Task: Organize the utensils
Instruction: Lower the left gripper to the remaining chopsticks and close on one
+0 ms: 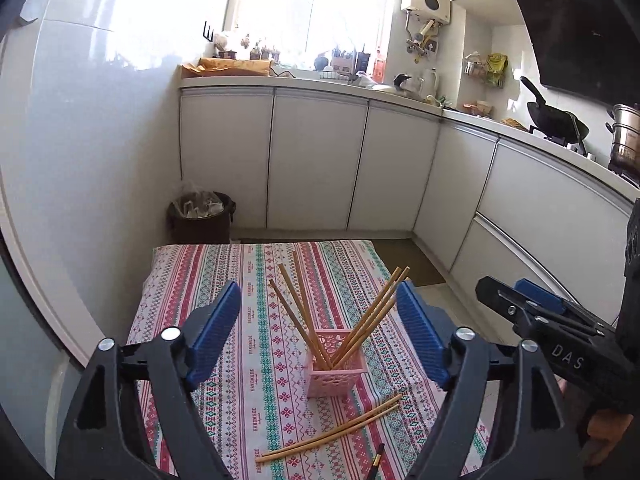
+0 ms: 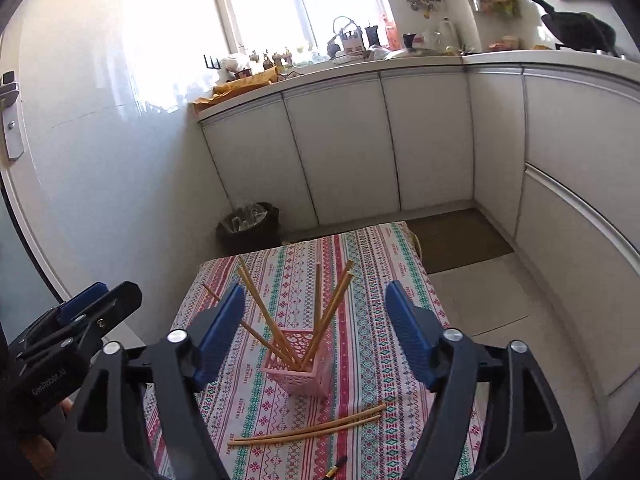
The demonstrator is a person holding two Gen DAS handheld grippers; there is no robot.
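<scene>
Spread wide, both hand-held grippers (image 1: 318,336) (image 2: 314,338) hover above 2 loose chopsticks (image 1: 332,432) and pink holder (image 1: 336,368).

Overexposed window (image 1: 312,4) glare; edges fisheye-bent, vignetted.

**Pink, tan and stripes under blue pads**

Between the left gripper (image 1: 318,308) fingers sits a pale pink holder (image 1: 337,364) with a lacy cut-out pattern, filled with tan wooden chopsticks (image 1: 298,304). Nearer the gripper lie two more tan chopsticks (image 1: 330,432) and a black stick with a gold tip (image 1: 376,462). Under them spreads a tablecloth (image 1: 256,400) striped in red, teal and white with small diamond and cross motifs. Both the left and the right gripper (image 2: 314,316) have black frames and ribbed blue pads (image 2: 408,332). Beyond stand white cabinets (image 1: 316,160) and a dark brown bin (image 1: 200,220).
</scene>
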